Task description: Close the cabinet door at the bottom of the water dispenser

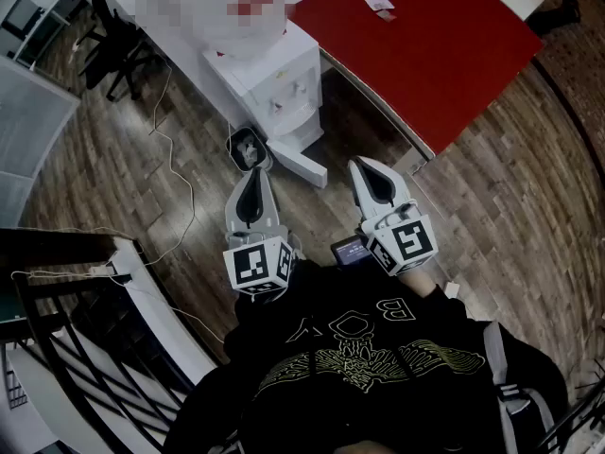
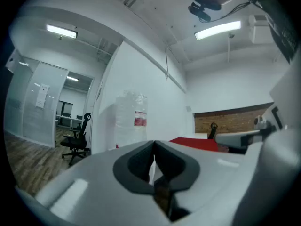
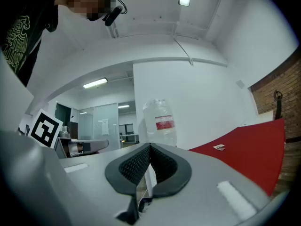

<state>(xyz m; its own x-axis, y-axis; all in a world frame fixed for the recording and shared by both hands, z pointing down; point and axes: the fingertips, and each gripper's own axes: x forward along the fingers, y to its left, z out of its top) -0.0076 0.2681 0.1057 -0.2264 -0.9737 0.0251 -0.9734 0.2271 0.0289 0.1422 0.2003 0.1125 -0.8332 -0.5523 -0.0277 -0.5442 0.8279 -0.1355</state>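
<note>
The white water dispenser [image 1: 272, 81] stands against the wall with a clear bottle [image 3: 160, 121] on top. Its bottom cabinet door [image 1: 301, 162] hangs open and swings out over the wood floor toward me. My left gripper [image 1: 256, 176] is held level just short of the dispenser, left of the door, jaws shut and empty. My right gripper [image 1: 365, 165] hovers level to the right of the door's free edge, also shut on nothing. In the left gripper view the tips of the left gripper [image 2: 154, 142] meet in front of the bottle [image 2: 133, 119]. The right gripper [image 3: 150, 145] shows the same.
A red table [image 1: 425, 45] with small papers [image 1: 380, 6] stands right of the dispenser. A small grey bin [image 1: 248, 148] sits at the dispenser's foot. A white cable [image 1: 180, 178] trails over the floor. An office chair [image 1: 109, 36] is at far left, a black rail [image 1: 57, 253] at lower left.
</note>
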